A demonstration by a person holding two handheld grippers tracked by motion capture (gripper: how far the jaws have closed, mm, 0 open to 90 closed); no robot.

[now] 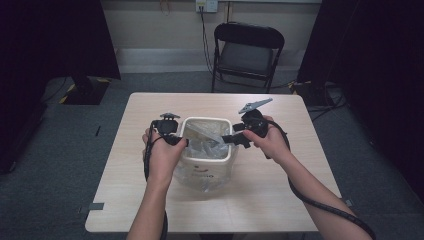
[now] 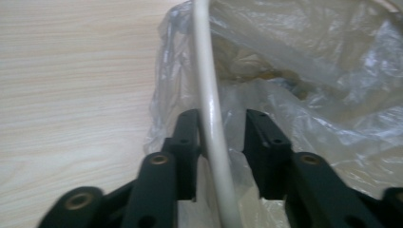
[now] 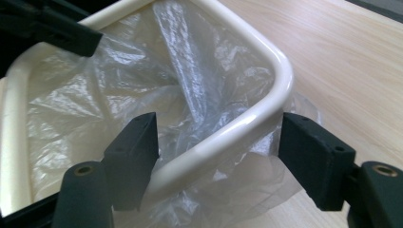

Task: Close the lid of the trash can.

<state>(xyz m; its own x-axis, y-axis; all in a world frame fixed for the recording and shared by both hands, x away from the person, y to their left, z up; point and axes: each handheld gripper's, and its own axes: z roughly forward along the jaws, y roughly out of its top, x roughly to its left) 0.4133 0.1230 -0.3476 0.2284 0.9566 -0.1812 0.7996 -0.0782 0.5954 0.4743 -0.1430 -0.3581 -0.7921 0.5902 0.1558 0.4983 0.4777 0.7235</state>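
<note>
I found the left gripper (image 2: 215, 137) set narrow astride the left rim of the cream bin (image 1: 206, 162), not clamped. The right gripper (image 3: 216, 159) stood wide astride the right rim. A clear plastic liner (image 3: 142, 95) draped the bin, mid-table (image 1: 280, 200).

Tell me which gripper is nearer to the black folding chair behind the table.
Right. The right gripper sits at the cream plastic bin's right rim, almost in line below the black folding chair; the left gripper is at the bin's left rim, farther off to the side.
</note>
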